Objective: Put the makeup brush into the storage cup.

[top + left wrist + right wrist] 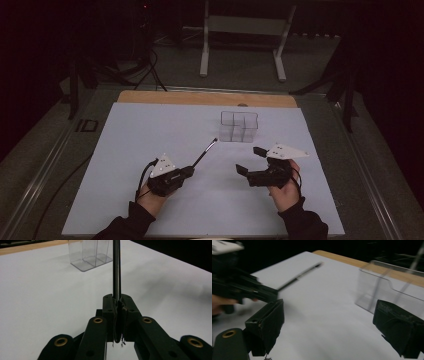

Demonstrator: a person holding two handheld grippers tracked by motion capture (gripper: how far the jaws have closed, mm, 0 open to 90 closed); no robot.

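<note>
Left tongs [119,307] clamped on black pen [116,270] | right tongs [327,327] apart, bare

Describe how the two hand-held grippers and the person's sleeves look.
Both the left gripper and right gripper are black, each topped by a grey three-cornered plate. Brass-ringed holes dot their jaw arms. A black cable loops from the left one. The sleeves are dark.

Nothing readable anywhere here, honestly. No labels, brand marks, numbers or signs on anything in the three views. Every surface is either plain or too dark and blurry to make out any lettering.
</note>
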